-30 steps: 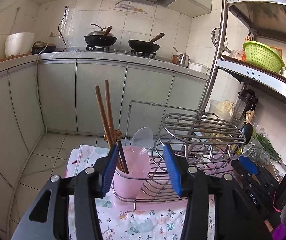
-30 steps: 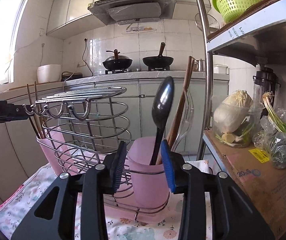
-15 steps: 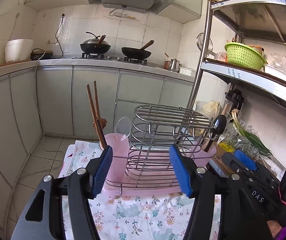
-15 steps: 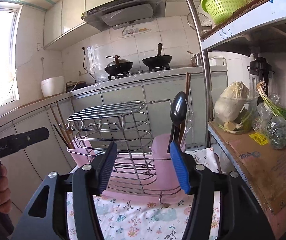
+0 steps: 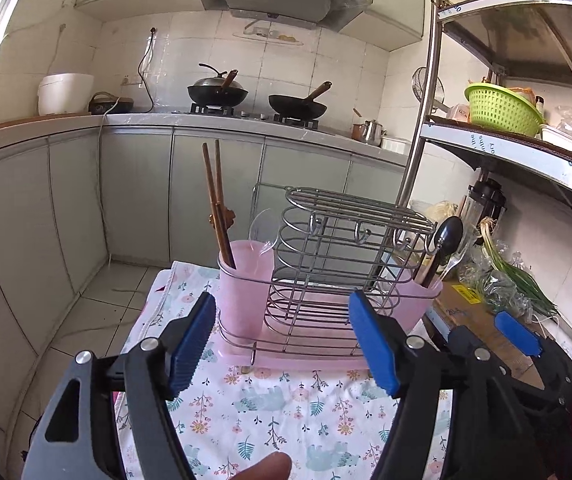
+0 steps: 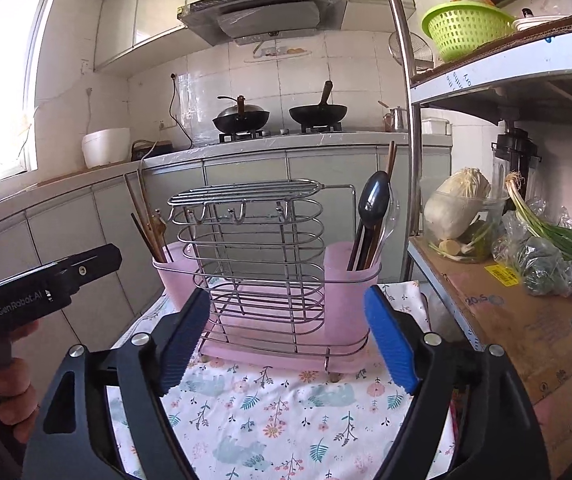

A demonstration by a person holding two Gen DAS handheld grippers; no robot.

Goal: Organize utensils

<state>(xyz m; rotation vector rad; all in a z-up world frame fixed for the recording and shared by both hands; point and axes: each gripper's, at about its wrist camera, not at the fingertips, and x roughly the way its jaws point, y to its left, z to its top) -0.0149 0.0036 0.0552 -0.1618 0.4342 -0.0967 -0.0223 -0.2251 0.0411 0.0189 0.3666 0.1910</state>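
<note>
Hard to make out: lower ends of the chopsticks (image 5: 217,200) and the black spoon (image 6: 374,204), sunk inside frosted pink cups (image 6: 348,280); also a clear spoon (image 5: 263,228), nearly lost against the cupboards. Cut off at the frame edge: a fingertip (image 5: 263,468) and a hand (image 6: 1,380).

Wire rack (image 6: 253,264) upright on a pink tray, one cup at each end, utensils standing in both. Left gripper (image 5: 281,340) and right gripper (image 6: 286,340) spread wide, just opened, nothing between, short of the rack.

Floral cloth (image 6: 277,412) underneath; tiled kitchen, two woks (image 5: 217,92), metal shelf with green basket (image 6: 466,28).
</note>
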